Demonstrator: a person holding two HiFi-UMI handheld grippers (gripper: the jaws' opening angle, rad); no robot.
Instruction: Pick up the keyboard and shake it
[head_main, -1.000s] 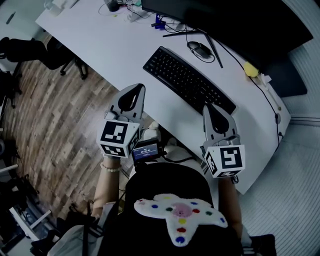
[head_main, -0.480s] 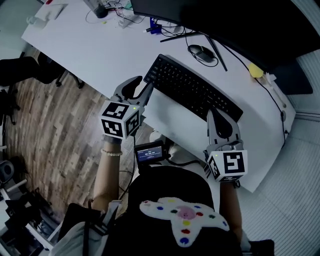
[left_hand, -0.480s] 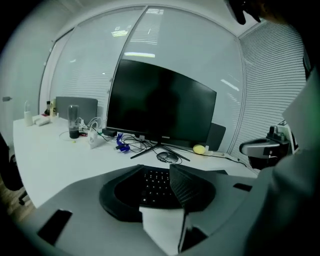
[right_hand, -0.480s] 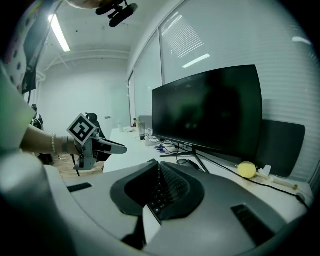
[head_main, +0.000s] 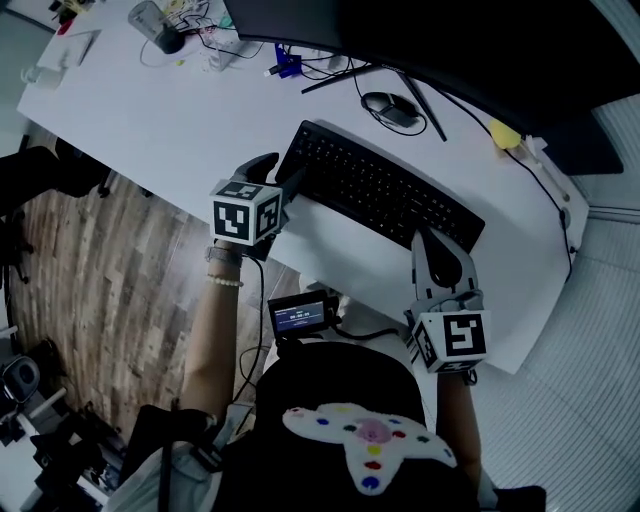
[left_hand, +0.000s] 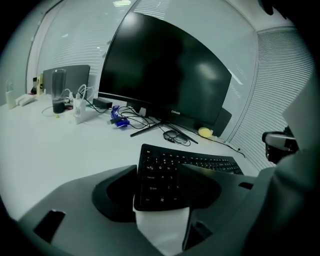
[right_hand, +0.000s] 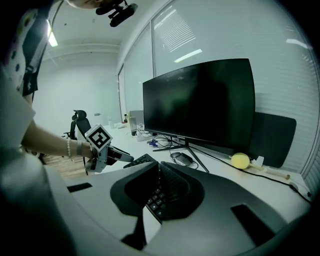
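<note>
On the head view I see the keyboard on the desk, its long axis running far-left to near-right, with my left gripper at its left end and my right gripper by its right. In the left gripper view the jaws have just been opening and stand wide astride that end, not pressing. In the right gripper view the jaws are together and empty.

Left hand-held gripper: jaws apart, having just been opening. The end corner of the keyboard shows in the gap between them, and the pads do not press it. The gripper points forward and down, with the left forearm extended behind it. Right hand-held gripper: jaws together, nothing between them, angled downward, with the right forearm directly behind.
</note>
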